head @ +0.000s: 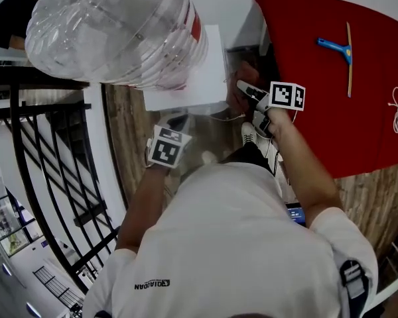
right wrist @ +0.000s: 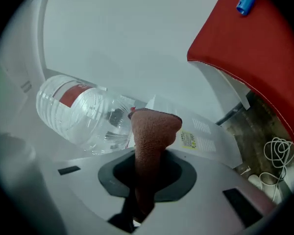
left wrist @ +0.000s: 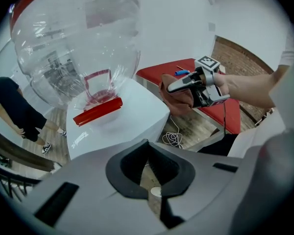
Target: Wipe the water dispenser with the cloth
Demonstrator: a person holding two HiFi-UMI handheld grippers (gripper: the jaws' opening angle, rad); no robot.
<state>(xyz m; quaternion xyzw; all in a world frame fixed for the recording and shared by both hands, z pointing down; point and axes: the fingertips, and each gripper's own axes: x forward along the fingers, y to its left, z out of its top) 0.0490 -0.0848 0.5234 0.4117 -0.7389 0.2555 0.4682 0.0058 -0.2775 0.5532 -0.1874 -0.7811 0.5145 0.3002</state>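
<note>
R gripper (right wrist: 146, 153) is clamped on a brown terry cloth (right wrist: 154, 131) - cloth sticks up from the jaws, just beside an upper edge of the white box-shaped water dispenser (left wrist: 120, 124) w/ a big clear plastic bottle (left wrist: 73, 38) on top; contact unclear. L gripper (left wrist: 149, 168) - jaws together, nothing btwn them, facing the dispenser.

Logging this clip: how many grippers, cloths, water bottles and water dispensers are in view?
grippers: 2, the left gripper and the right gripper
cloth: 1
water bottle: 1
water dispenser: 1
total: 5
</note>
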